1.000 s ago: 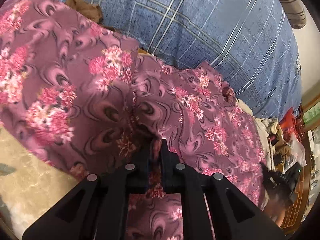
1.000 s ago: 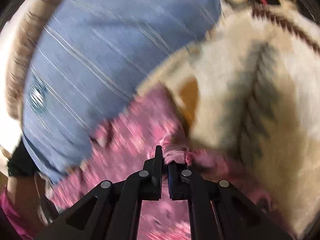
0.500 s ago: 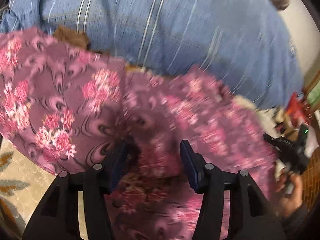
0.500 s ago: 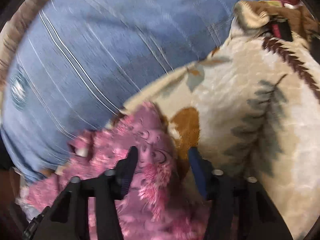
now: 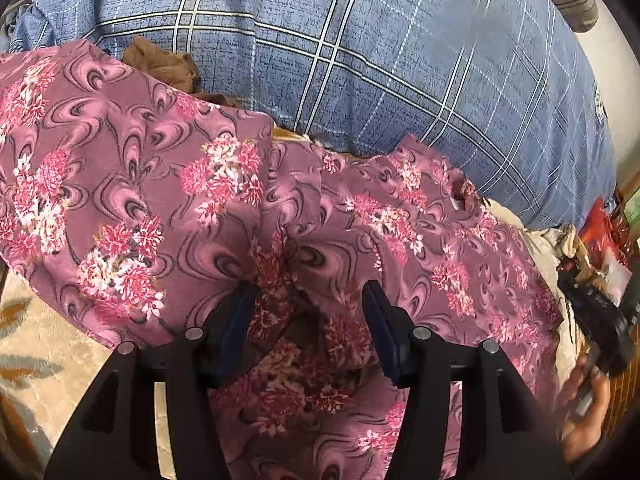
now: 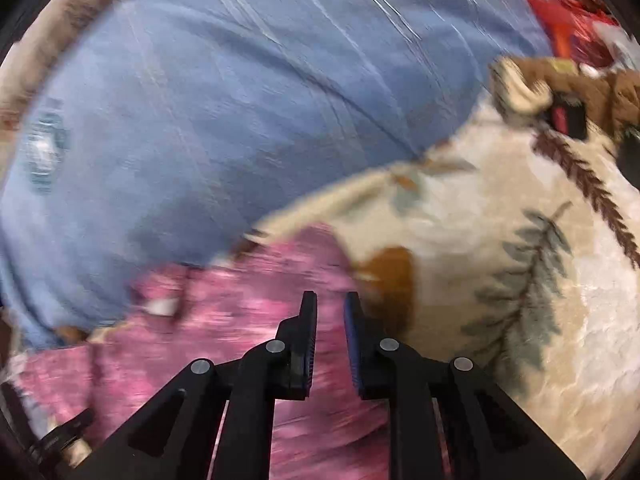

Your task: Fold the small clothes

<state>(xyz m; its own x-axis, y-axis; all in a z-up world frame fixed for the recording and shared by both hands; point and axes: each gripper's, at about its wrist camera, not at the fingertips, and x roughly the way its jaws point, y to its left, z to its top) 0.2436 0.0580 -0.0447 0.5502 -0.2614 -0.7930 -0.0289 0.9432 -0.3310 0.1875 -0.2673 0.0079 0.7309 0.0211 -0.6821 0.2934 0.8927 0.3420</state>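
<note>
Left wrist: left gripper (image 5: 310, 300) now released floral garment (image 5: 120, 168); right gripper (image 6: 330, 312) seemingly reopening.

Blue plaid bedding (image 5: 400, 60), cream leaf-patterned blanket (image 6: 500, 260), brown cloth (image 5: 160, 64), perhaps red packaging (image 6: 568, 28).

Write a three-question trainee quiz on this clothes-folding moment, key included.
1. True or false: the left gripper is clamped on the floral garment.
2. What lies behind the garment? A) blue plaid bedding B) a wooden chair C) a green towel
3. Fill in: the right gripper has nothing ____ its fingers.

Key: 1 false, its fingers stand apart with cloth loose between them. 2 A, the blue plaid bedding. 3 between; they are opening above the garment.
</note>
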